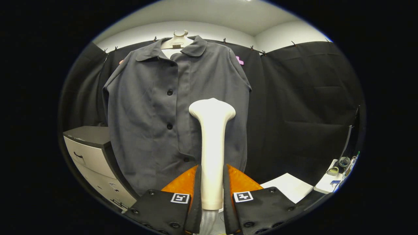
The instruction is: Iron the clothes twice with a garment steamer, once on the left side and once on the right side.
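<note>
Hanging grey shirt beyond the fingers, steamer head just before its lower right front, gripper clamped on steamer handle, both fingers pressing.

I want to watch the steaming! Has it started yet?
Done: the gripper is shut on the steamer, held upright. In hand: its head points at the shirt on its hanger. Left: both passes, as far as I can tell; no steam shows.
</note>
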Demonstrator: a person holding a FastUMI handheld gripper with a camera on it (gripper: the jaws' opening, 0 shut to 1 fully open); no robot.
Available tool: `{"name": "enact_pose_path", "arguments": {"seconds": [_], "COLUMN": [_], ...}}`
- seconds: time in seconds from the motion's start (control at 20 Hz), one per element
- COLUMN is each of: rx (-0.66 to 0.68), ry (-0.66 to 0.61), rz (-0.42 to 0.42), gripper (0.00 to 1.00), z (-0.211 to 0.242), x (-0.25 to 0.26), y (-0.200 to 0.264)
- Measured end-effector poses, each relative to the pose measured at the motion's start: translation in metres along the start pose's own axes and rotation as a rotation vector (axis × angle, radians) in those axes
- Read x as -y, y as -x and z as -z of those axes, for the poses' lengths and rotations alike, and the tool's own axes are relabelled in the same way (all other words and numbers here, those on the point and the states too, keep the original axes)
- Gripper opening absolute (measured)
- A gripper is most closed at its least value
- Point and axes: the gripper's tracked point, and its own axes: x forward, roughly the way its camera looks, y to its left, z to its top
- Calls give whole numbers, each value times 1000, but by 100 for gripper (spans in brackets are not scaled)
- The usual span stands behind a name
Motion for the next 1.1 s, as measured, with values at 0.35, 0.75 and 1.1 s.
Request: {"name": "enact_pose_path", "arguments": {"seconds": [0.35, 0.75, 1.1], "rx": [-66, -128, -187], "ry": [-9, -1, -3], "rz": [11, 26, 37], "gripper": [35, 35, 35], "z": [34, 76, 119], "x": [2, 5, 9], "y": [7, 6, 4]}}
